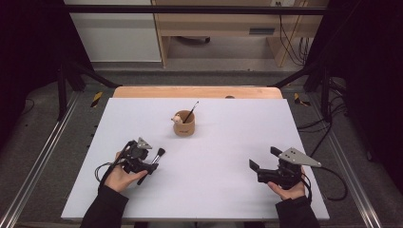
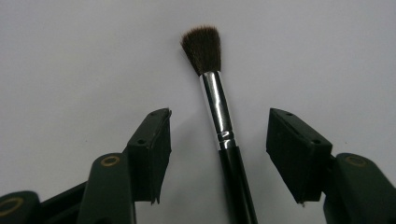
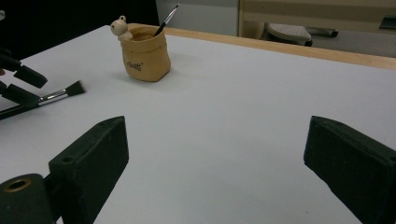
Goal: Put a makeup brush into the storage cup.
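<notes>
A black-handled makeup brush (image 2: pixel 217 107) with a silver ferrule and dark bristles lies flat on the white table top (image 1: pixel 214 190), at the left. My left gripper (image 2: pixel 218 114) straddles its handle, jaws apart, with a gap between each pad and the brush. From above, the left gripper (image 1: pixel 151 164) sits over the brush (image 1: pixel 158 155), bristles pointing toward the far side. A tan cup (image 1: pixel 184 127) shaped like a small sack stands mid-table with a thin brush (image 1: pixel 191 113) leaning in it. My right gripper (image 1: pixel 263 158) is open at the right, nothing between its jaws.
A small bear figure (image 3: pixel 120 25) sits on the rim of the cup (image 3: pixel 144 58). A wooden edge (image 1: pixel 197 91) borders the far side of the table. Metal frame rails and cables run along both sides, with wooden furniture beyond.
</notes>
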`<state>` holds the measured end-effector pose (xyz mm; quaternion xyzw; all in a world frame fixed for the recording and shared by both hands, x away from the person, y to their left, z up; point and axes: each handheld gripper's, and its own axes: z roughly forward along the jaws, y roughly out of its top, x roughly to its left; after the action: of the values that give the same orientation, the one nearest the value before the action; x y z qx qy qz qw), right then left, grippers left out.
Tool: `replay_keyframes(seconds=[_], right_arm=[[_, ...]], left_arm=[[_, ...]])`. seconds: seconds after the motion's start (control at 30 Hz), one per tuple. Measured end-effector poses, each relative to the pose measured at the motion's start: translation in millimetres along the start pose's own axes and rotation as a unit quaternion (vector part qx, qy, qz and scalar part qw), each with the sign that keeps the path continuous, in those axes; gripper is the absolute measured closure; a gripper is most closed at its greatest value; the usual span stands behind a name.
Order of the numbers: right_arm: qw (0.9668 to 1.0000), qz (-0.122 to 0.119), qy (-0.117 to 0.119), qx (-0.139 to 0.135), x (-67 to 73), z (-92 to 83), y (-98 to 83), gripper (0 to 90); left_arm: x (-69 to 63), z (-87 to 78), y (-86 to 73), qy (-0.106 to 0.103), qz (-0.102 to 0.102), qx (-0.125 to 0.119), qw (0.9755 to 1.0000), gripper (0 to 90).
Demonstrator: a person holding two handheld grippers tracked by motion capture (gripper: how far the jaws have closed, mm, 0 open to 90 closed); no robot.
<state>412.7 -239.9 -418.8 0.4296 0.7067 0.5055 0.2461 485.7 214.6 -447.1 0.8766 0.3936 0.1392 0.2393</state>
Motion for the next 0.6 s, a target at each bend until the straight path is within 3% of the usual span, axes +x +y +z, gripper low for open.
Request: replay_keyframes(seconds=[0.6], right_arm=[[1.0, 0.0, 0.001, 0.001, -0.2, 0.3, 0.0, 7.2]], left_arm=[[3.3, 4.6, 10.5, -0.024, -0.004, 0.06, 0.9979, 57.0]])
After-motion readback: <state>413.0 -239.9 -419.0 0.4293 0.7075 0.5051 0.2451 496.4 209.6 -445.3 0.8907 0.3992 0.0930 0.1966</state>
